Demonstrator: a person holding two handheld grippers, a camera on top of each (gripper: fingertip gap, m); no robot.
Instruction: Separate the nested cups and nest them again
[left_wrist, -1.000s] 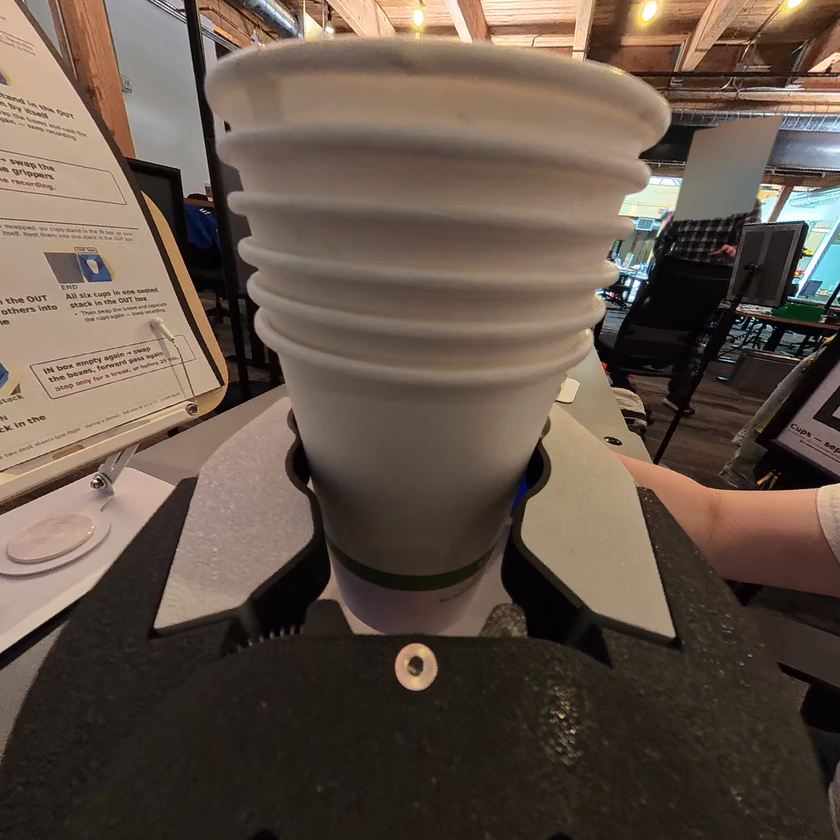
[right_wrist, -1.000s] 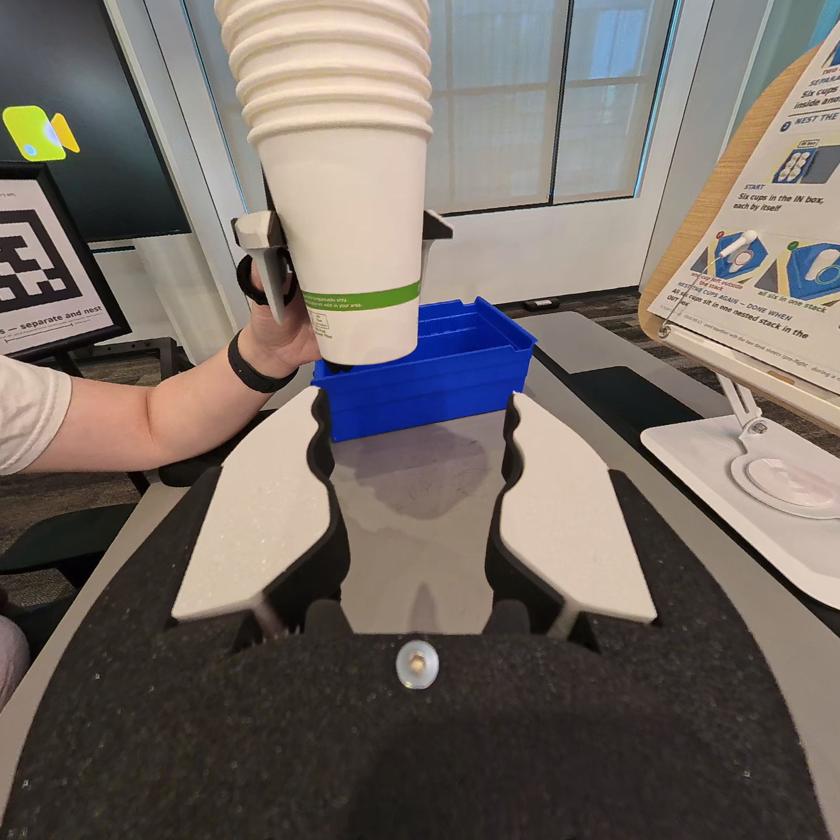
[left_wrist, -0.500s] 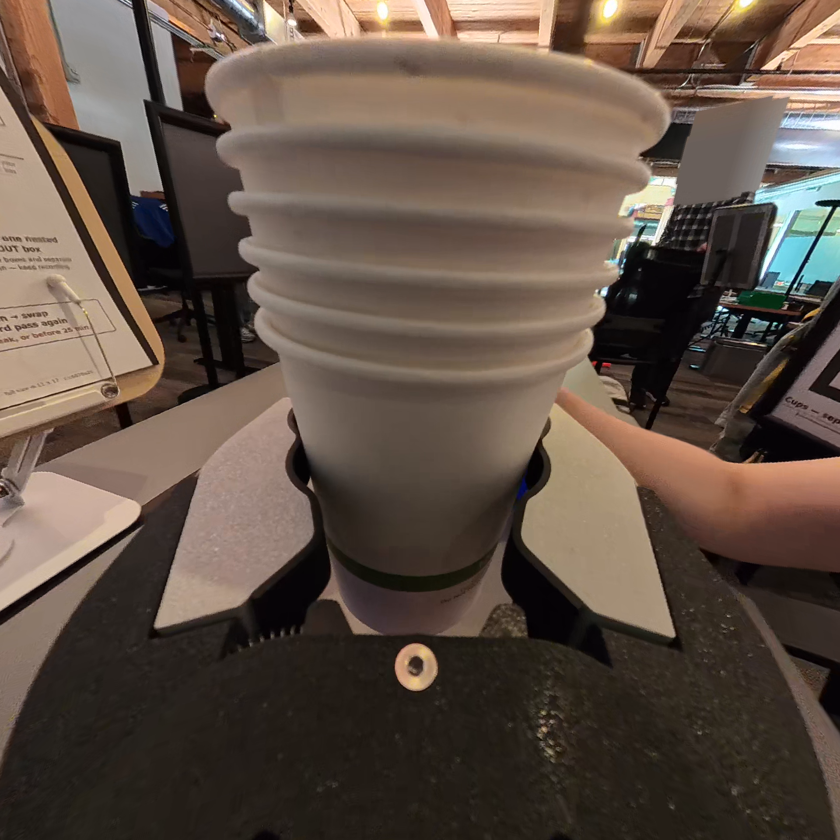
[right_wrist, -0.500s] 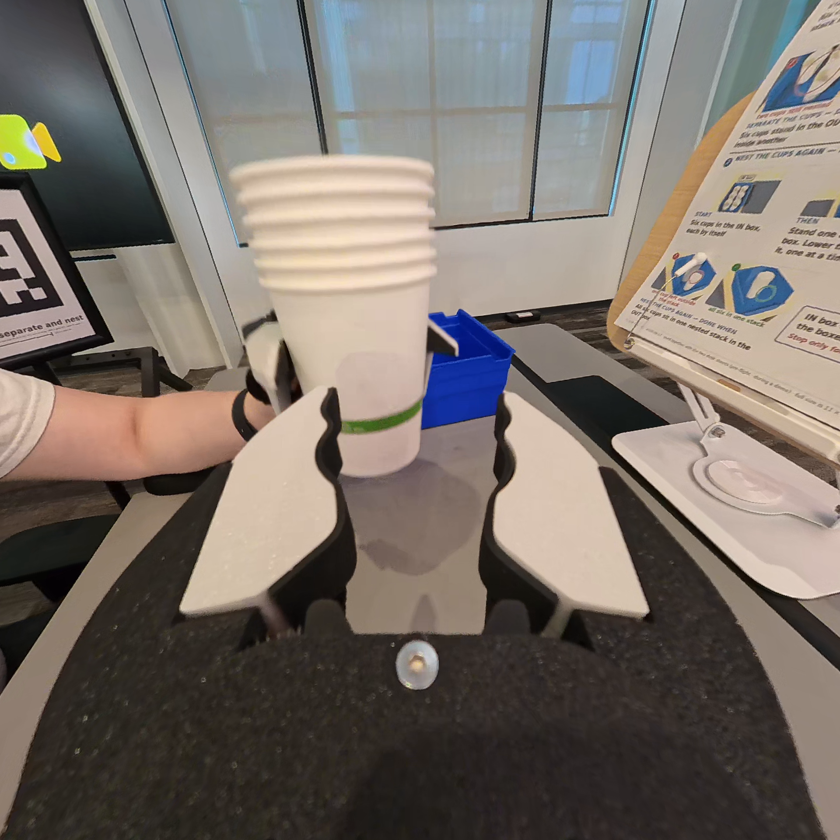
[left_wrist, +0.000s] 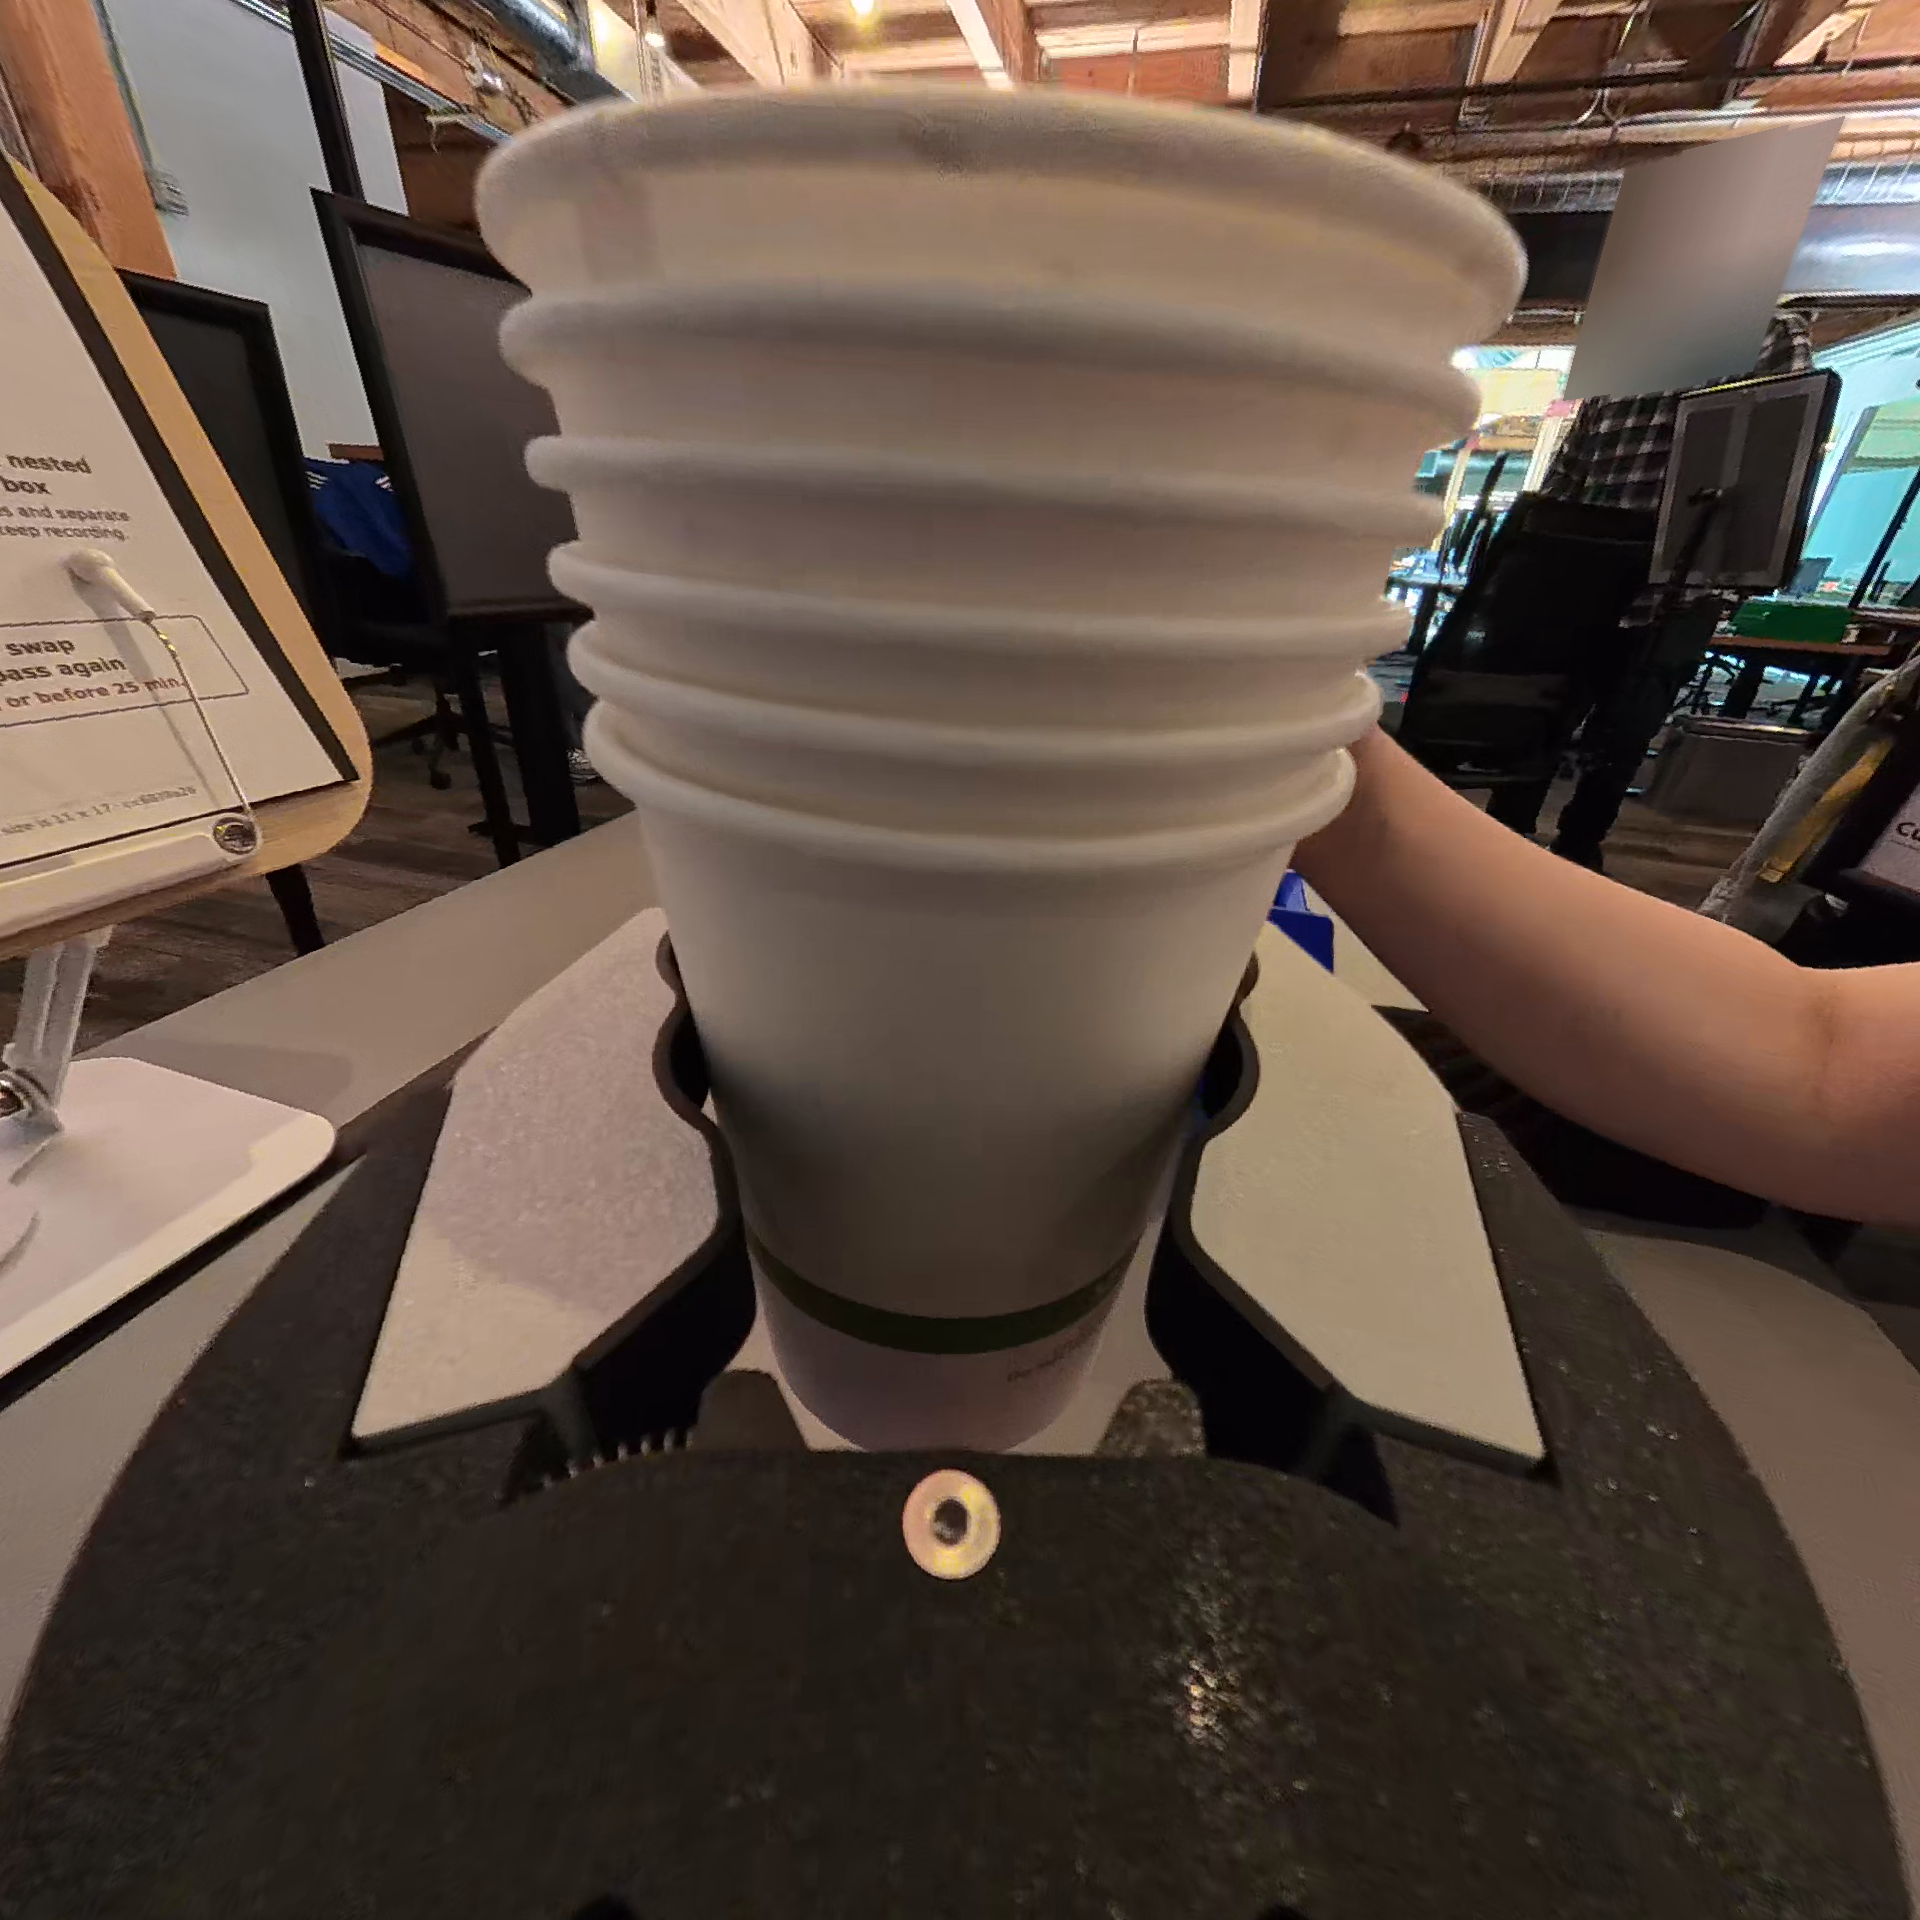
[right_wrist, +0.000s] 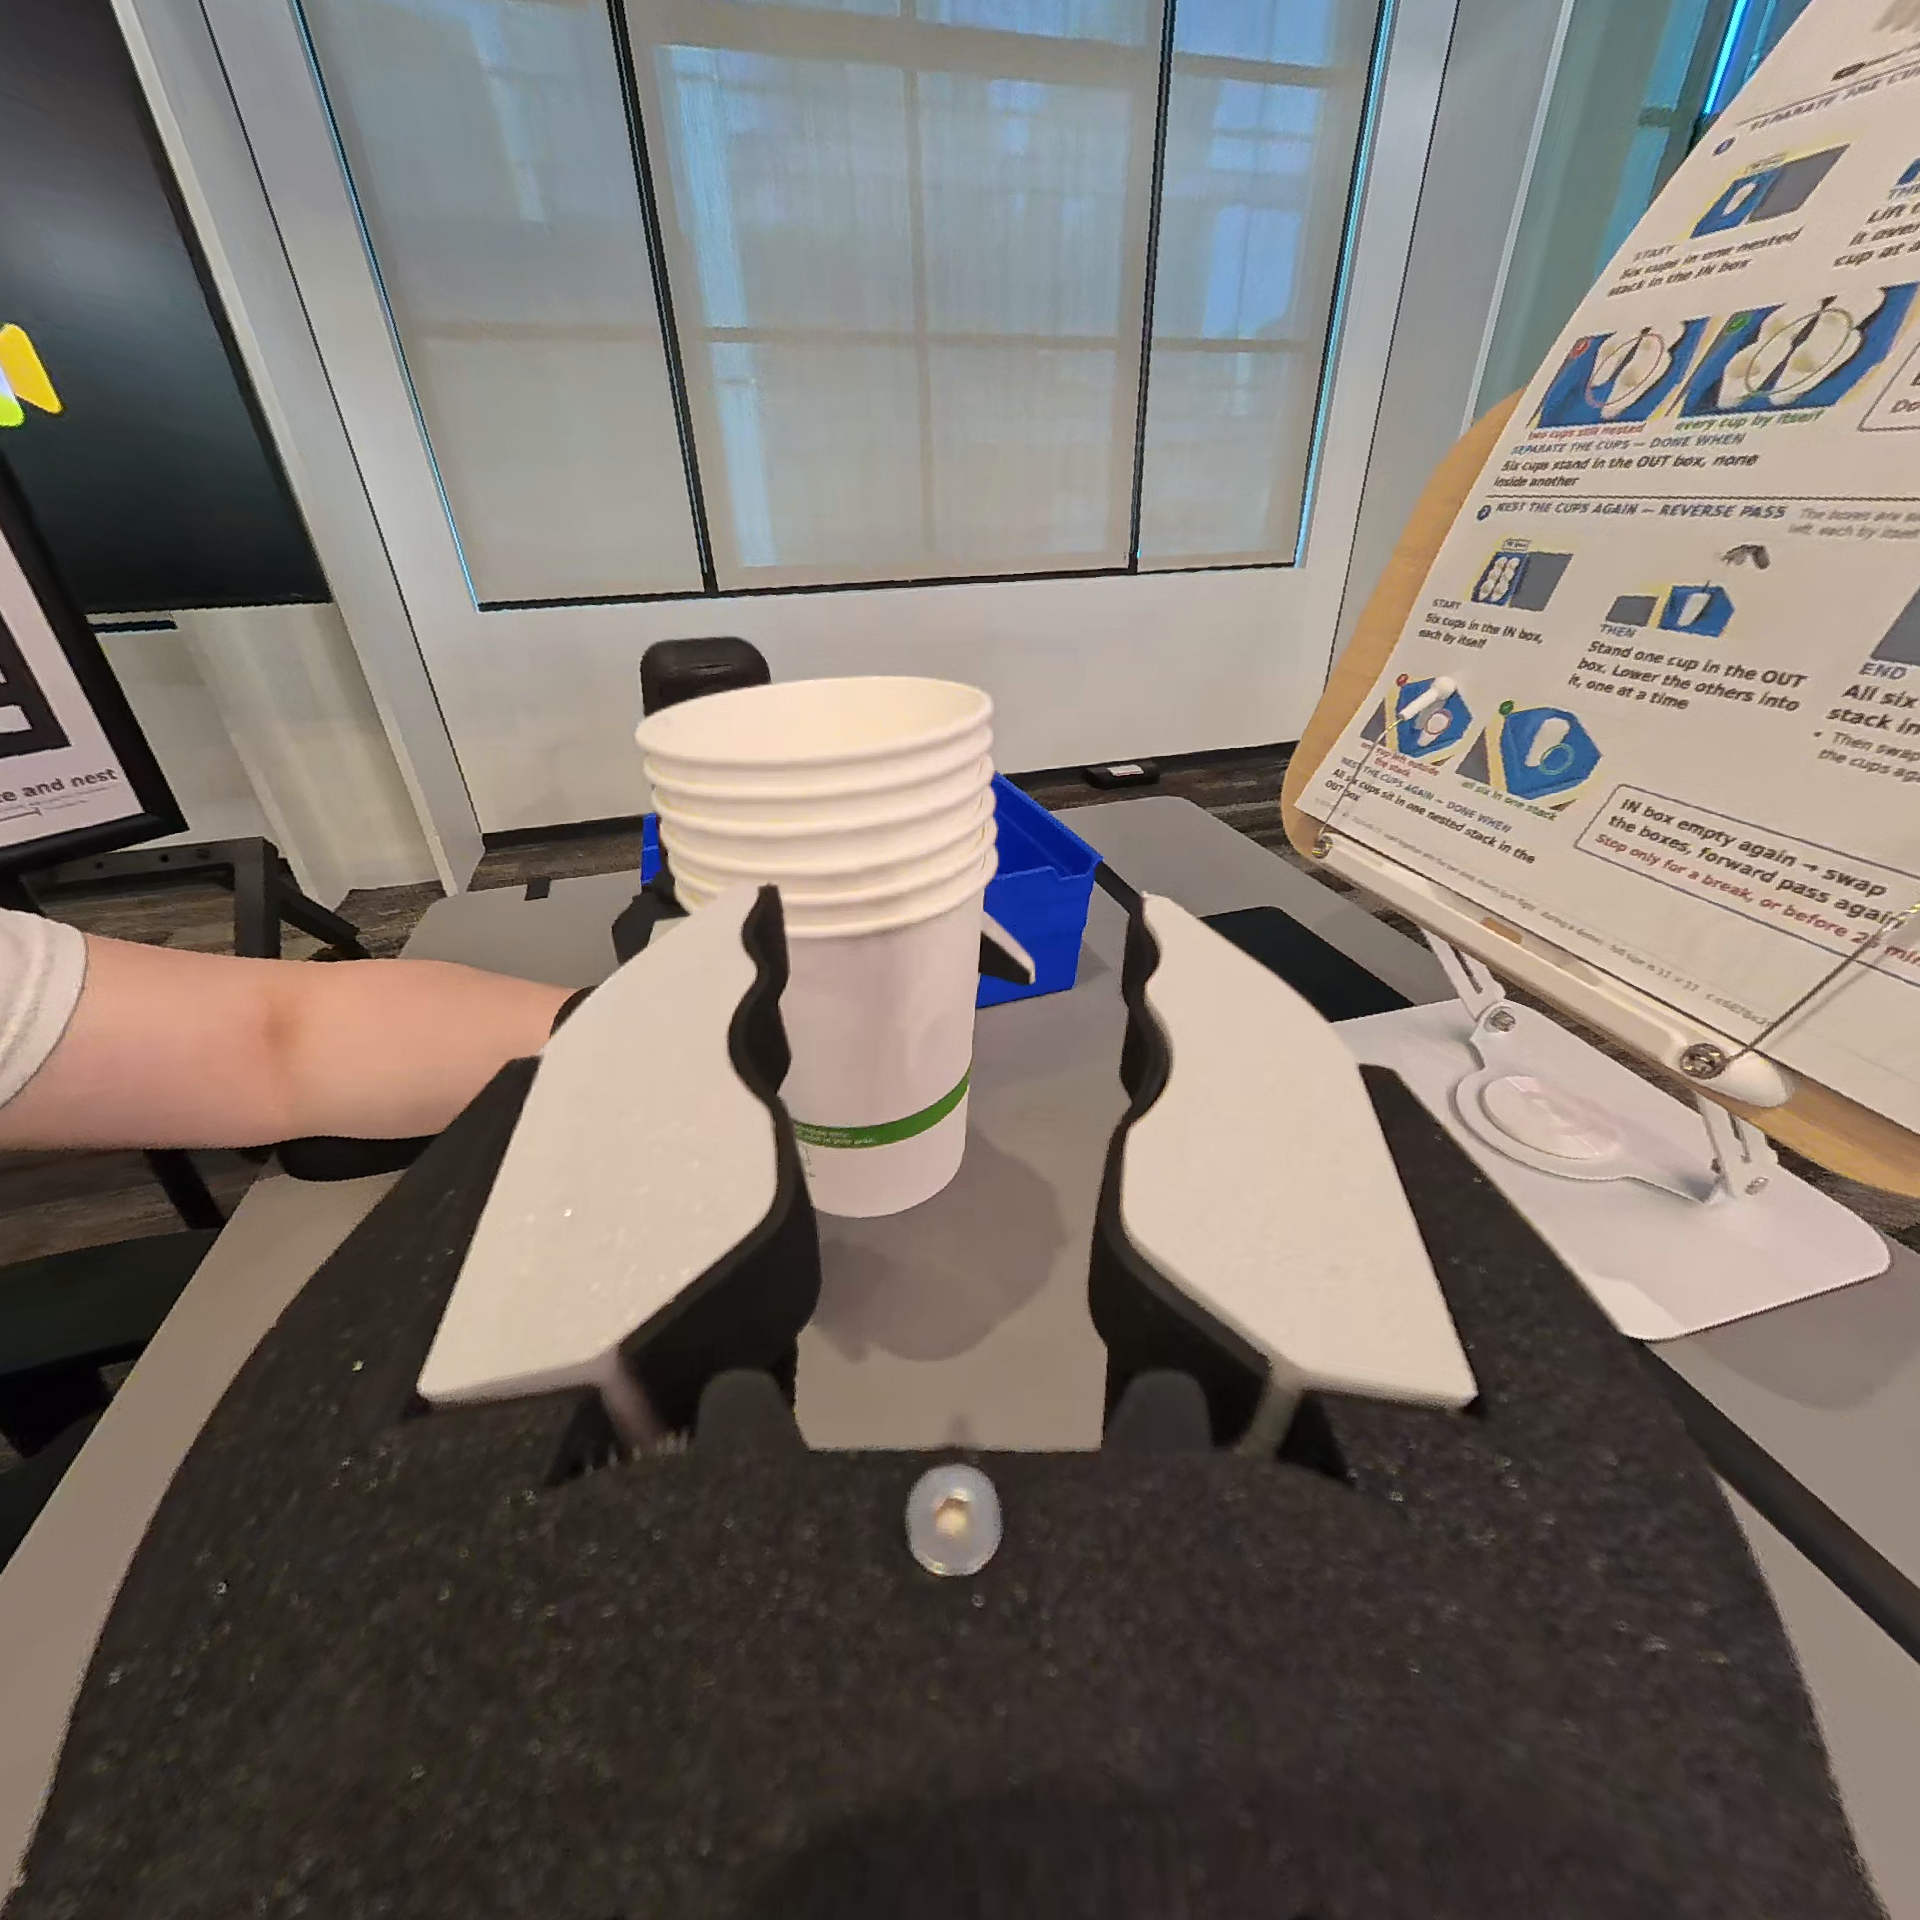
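The left gripper (left_wrist: 956, 1195) is clamped on the lower half of the stack of cups (left_wrist: 966, 727), its jaws pressed to both sides of the outermost cup just above the green band, and the stack fills the centre of the left wrist view with six rims showing one above another. In the right wrist view the same stack stands upright at centre frame, its base at or just over the grey table (right_wrist: 1039, 1299); whether it touches cannot be told. The blue bin (right_wrist: 1039, 894) sits behind it, toward the upper middle. The right gripper (right_wrist: 951, 1091) is wide open and holds nothing, with the stack just beyond and slightly left of its gap. The step in hand looks like taking off the top cup. To do it well, the left grip should hold only firmly enough to steady the outer cup without crushing the paper, while the right jaws come in level around the topmost rim alone, close lightly, and lift straight up along the stack's axis; a tilted pull would likely drag a second cup with it.
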